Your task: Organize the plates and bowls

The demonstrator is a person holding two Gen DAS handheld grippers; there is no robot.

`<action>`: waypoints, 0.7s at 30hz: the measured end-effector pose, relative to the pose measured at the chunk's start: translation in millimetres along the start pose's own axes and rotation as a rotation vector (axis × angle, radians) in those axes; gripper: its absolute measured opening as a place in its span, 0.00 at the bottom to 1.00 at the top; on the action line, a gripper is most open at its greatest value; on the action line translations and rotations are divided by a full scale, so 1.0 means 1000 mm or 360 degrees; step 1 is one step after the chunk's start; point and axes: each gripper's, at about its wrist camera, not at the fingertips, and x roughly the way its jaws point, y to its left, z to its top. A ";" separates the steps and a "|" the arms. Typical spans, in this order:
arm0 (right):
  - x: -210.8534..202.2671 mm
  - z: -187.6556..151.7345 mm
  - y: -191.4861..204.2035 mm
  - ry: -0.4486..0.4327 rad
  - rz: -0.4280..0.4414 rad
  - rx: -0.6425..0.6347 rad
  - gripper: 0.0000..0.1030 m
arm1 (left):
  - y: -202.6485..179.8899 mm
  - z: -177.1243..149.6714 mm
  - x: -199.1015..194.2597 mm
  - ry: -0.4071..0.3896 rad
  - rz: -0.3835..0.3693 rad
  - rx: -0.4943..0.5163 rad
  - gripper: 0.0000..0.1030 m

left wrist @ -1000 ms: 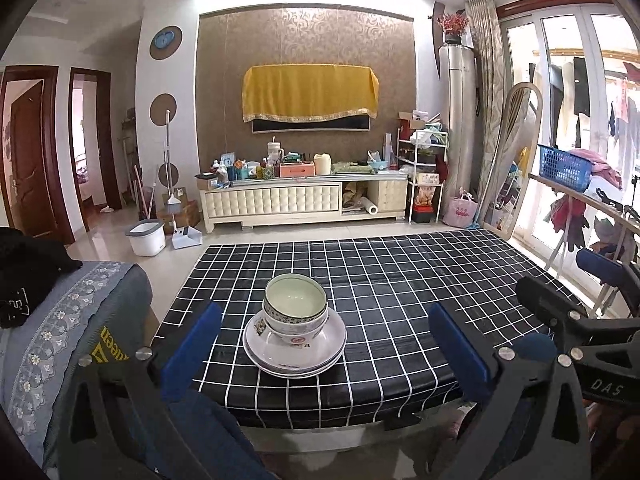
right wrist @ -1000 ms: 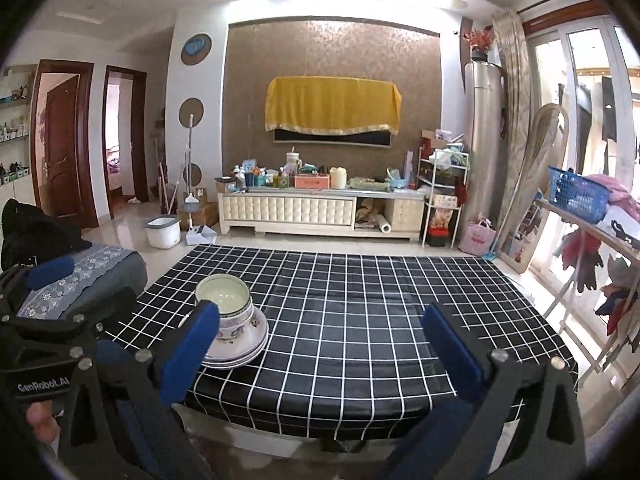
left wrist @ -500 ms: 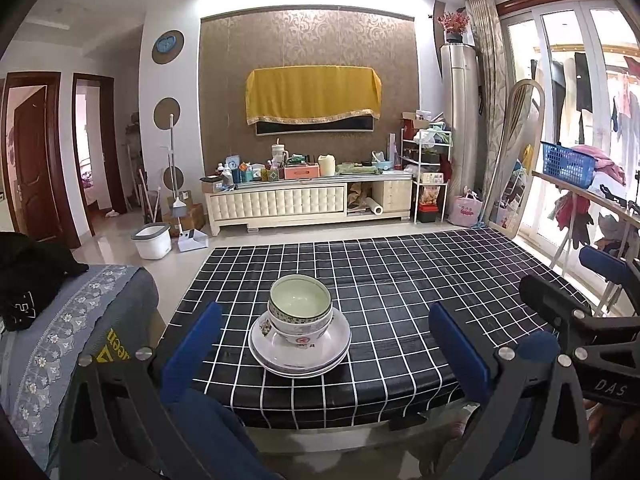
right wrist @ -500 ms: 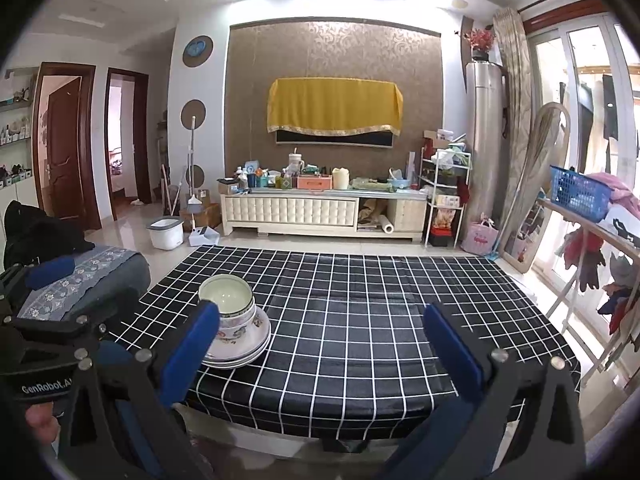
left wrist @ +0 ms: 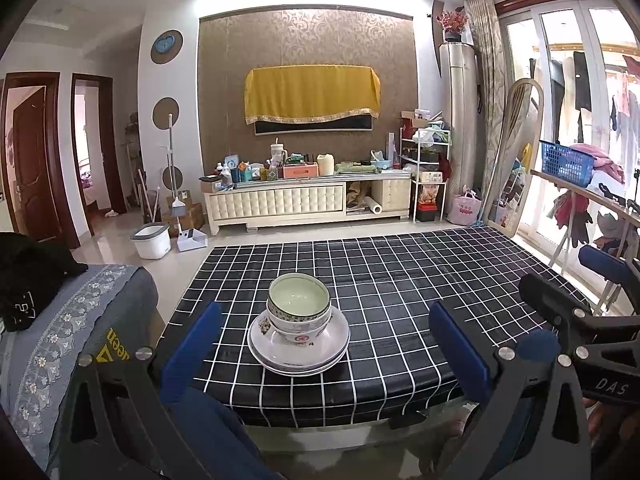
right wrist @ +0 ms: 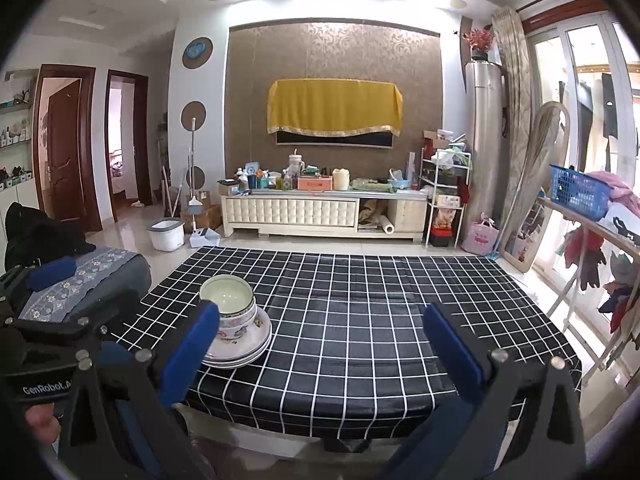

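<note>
Both our tools, left tool (left wrist: 322, 344) and right tool (right wrist: 320, 344), gape empty; at twelve o'clock, stacked bowls (left wrist: 299, 307) on plates (left wrist: 299, 344) could topple if nudged.

Glossy ceramic bowls (left wrist: 299, 305) & plates (left wrist: 299, 350) on shiny, smooth plastic-looking tablecloth (left wrist: 400, 280); floor glossy.

1. The left wrist view looks from just off the near edge of the worktop (left wrist: 400, 280), level across it toward the far wall, with the stacked dishes (left wrist: 298, 332) close and centred.
2. The right wrist view looks the same way from further right, with the dishes (right wrist: 236, 320) at its left.
3. Both share the worktop, the dishes and the TV cabinet (right wrist: 320, 212); each catches the other's tongs at its side.
</note>
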 end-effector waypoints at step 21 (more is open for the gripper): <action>0.000 0.000 -0.002 0.0018 -0.0002 0.0005 1.00 | 0.000 0.001 -0.001 0.0023 -0.0008 0.0011 1.00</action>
